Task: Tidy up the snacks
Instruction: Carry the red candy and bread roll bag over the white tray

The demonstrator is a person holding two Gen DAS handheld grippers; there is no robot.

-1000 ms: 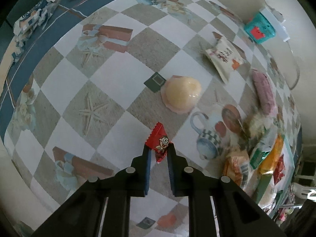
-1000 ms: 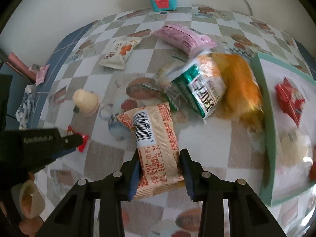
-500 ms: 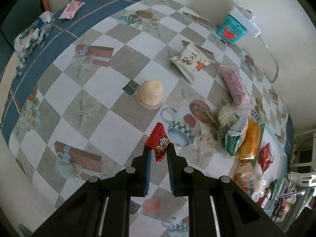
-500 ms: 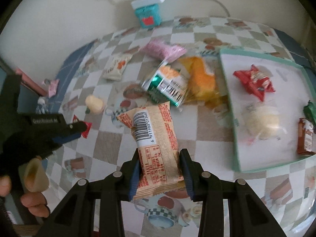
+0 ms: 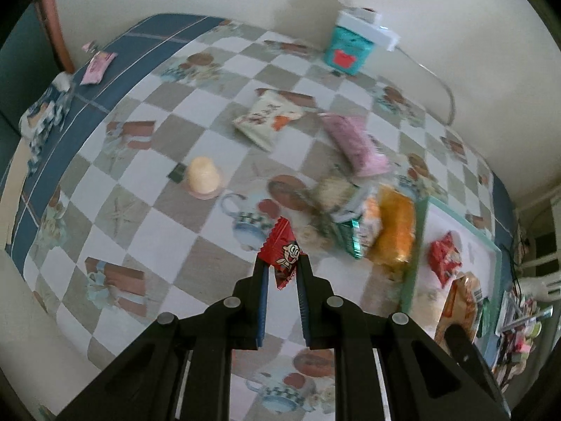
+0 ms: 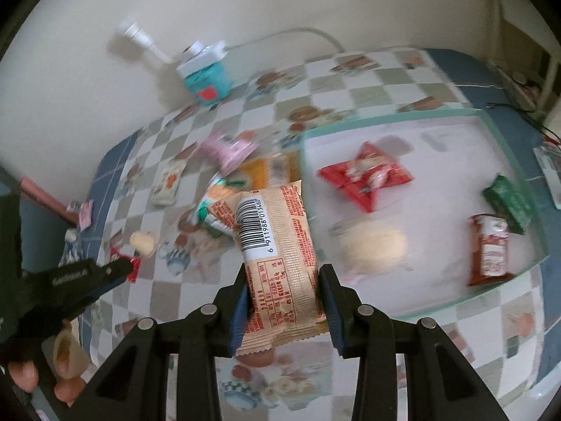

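Observation:
My left gripper (image 5: 282, 268) is shut on a small red candy packet (image 5: 282, 252), held above the checkered tablecloth. My right gripper (image 6: 284, 273) is shut on a tan snack pack with a barcode (image 6: 277, 245), held in the air just left of the white tray with a green rim (image 6: 438, 301). The tray holds a red packet (image 6: 364, 179), a pale round snack (image 6: 371, 245), a green packet (image 6: 508, 203) and a red-brown packet (image 6: 491, 249). The left gripper also shows in the right wrist view (image 6: 115, 270).
On the cloth lie a cream jelly cup (image 5: 201, 175), a white snack bag (image 5: 266, 117), a pink pack (image 5: 354, 140) and an orange and green pile (image 5: 378, 228) by the tray's edge (image 5: 415, 245). A teal box (image 5: 349, 47) stands at the wall.
Both grippers have risen and moved right toward the tray with their packets held. The right gripper's pack now hangs at the tray's left rim.

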